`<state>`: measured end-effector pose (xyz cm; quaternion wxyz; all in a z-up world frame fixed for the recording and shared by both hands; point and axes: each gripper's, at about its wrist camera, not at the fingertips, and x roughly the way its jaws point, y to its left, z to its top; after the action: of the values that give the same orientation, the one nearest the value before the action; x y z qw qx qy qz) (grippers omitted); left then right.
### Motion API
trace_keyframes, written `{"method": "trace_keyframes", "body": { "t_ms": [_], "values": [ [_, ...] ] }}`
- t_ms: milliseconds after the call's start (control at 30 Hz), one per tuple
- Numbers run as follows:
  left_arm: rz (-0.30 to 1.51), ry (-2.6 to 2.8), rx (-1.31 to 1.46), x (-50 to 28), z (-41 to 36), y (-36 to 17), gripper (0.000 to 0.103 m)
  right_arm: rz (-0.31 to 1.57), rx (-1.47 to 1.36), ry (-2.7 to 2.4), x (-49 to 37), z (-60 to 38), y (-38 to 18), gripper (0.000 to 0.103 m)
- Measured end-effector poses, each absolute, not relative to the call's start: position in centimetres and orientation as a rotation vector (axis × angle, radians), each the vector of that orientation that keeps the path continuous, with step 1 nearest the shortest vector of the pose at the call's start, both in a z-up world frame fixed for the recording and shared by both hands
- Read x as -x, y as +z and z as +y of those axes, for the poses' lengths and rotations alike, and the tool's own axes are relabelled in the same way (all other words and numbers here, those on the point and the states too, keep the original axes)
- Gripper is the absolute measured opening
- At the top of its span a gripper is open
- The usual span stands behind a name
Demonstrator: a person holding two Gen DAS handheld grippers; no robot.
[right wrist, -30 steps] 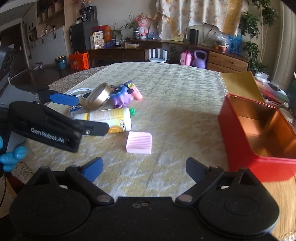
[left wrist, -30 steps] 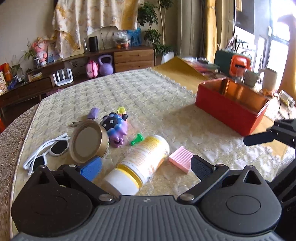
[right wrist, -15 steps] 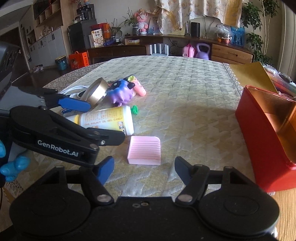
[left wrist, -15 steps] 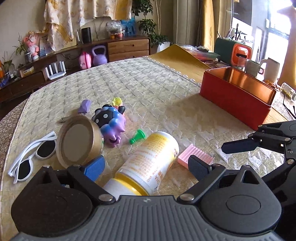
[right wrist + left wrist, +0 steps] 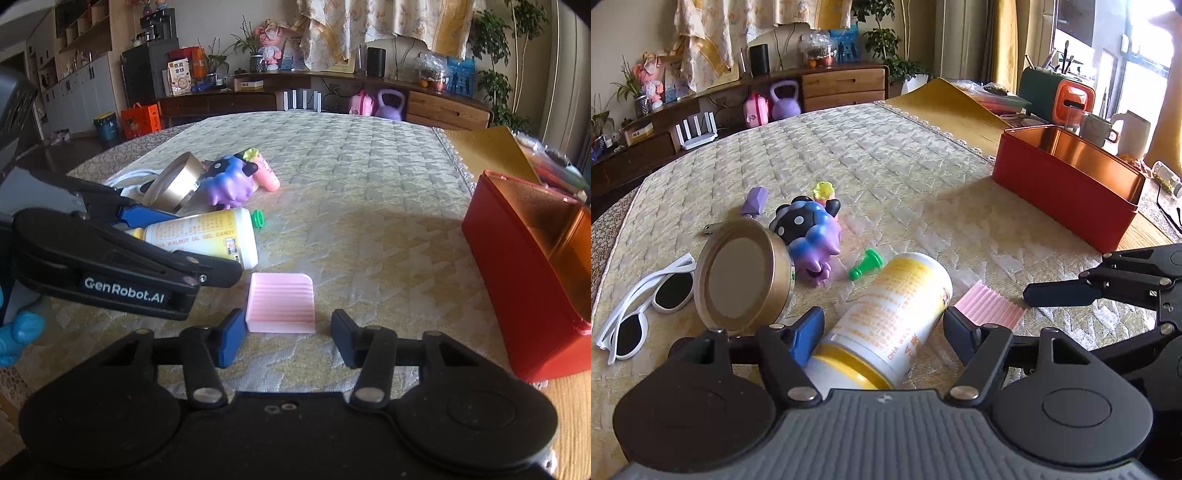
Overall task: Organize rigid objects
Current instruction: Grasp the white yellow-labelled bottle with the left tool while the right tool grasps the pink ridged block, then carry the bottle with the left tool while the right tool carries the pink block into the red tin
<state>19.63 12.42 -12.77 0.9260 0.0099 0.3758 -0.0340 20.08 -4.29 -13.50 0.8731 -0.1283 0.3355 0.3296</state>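
A white and yellow bottle [image 5: 894, 310] lies on its side on the quilted table cover [image 5: 886, 166]. My left gripper [image 5: 886, 332] straddles the bottle's cap end with its jaws closing; the blue pad is at the bottle, the black pad a little clear of it. A pink ridged block [image 5: 280, 302] lies just right of the bottle [image 5: 207, 240]. My right gripper [image 5: 288, 341] has the block between its closing jaws, with a small gap at the black pad. An open red tin box [image 5: 1067, 192] stands to the right.
Behind the bottle are a gold round tin [image 5: 738, 273], a purple toy figure [image 5: 812, 236], a small green piece [image 5: 866, 264], a purple clip [image 5: 755, 199] and white sunglasses [image 5: 646, 295]. A pink toy [image 5: 266, 173] lies beyond the figure. Cups and boxes crowd the far right.
Both grippers moved forward and down. The left jaws narrowed around the bottle and the right jaws narrowed around the pink block. The objects have not moved.
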Motion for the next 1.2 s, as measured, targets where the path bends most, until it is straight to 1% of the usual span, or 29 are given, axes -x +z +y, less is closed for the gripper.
{"method": "trace_keyframes", "body": {
  "t_ms": [33, 100, 167, 300, 367, 833, 1200],
  "values": [
    [0.771, -0.068, -0.019, -19.6, 12.4, -12.8, 0.066, 0.697, 0.277, 0.686, -19.9, -4.2, -13.5, 0.048],
    [0.775, -0.066, -0.016, -19.5, 12.4, -12.7, 0.060, 0.691, 0.285, 0.681, -19.7, -4.0, -13.5, 0.040],
    [0.778, -0.061, -0.015, -19.5, 12.3, -12.6, 0.058, 0.686, 0.287, 0.676, -19.5, -4.0, -13.4, 0.039],
    [0.789, -0.049, -0.011, -19.5, 12.3, -12.4, 0.048, 0.686, 0.276, 0.662, -19.4, -4.3, -13.3, 0.039],
    [0.794, -0.042, 0.000, -19.5, 12.2, -12.4, 0.046, 0.682, 0.274, 0.651, -19.3, -4.5, -13.1, 0.039],
    [0.808, 0.013, 0.034, -19.0, 10.8, -10.7, 0.045, 0.680, 0.190, 0.605, -18.5, -8.4, -10.9, 0.039],
    [0.782, 0.026, 0.064, -18.1, 8.5, -7.8, 0.045, 0.620, 0.166, 0.601, -16.7, -12.0, -7.1, 0.039]
  ]
}}
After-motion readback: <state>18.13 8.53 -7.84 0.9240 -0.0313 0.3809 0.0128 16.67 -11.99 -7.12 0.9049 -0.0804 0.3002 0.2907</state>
